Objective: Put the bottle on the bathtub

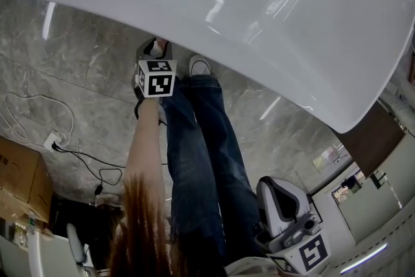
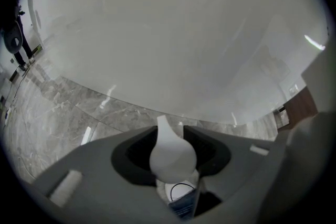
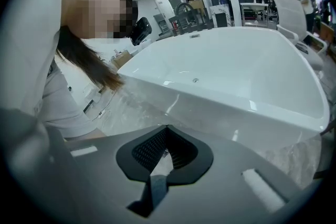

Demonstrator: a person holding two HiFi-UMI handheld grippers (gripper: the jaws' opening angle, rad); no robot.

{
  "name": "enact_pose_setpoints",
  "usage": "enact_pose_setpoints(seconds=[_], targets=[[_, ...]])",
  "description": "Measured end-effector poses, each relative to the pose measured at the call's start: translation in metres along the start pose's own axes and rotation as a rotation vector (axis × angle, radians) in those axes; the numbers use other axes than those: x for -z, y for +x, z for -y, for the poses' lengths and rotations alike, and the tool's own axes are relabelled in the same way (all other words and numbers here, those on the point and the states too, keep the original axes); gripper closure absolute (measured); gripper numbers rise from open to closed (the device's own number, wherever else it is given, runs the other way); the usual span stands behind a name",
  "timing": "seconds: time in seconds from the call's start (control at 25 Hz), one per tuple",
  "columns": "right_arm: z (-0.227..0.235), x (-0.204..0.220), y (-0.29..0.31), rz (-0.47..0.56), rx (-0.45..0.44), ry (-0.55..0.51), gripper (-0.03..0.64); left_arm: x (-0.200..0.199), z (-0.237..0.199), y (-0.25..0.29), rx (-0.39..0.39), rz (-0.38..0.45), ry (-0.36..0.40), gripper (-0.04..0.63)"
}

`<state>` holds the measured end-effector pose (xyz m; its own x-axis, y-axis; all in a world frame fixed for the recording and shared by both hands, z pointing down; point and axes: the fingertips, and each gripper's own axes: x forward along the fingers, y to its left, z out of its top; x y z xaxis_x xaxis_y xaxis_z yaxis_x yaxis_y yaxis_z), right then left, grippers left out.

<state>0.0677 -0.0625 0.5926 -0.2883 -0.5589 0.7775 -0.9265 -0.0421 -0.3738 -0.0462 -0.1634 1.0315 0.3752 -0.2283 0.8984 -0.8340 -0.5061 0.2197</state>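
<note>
- Left gripper (image 2: 171, 132) clamps the white bottle (image 2: 172, 157), low centre, before the bathtub (image 2: 173, 34) wall; its blue label (image 2: 185, 208) is unreadable.
- Right gripper (image 3: 166, 128) pinched together, empty.
- Only the right gripper view shows the bathtub's inside.

Bathroom showroom, freestanding bathtub (image 3: 252, 60), marble floor (image 1: 84, 61), open hall

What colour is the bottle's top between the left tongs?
The bottle's top is white; left gripper view.
</note>
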Motion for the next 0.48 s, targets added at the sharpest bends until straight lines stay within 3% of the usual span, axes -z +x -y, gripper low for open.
enact_pose_setpoints(seconds=[0.2,0.48], targets=[[0.0,-0.004,-0.002,0.018,0.008,-0.008,0.618,0.001,0.012,0.002,0.048,-0.028,-0.001,0.403],[-0.002,-0.008,-0.008,0.034,0.004,-0.005,0.618,0.005,0.01,-0.004,0.042,-0.078,-0.044,0.357]])
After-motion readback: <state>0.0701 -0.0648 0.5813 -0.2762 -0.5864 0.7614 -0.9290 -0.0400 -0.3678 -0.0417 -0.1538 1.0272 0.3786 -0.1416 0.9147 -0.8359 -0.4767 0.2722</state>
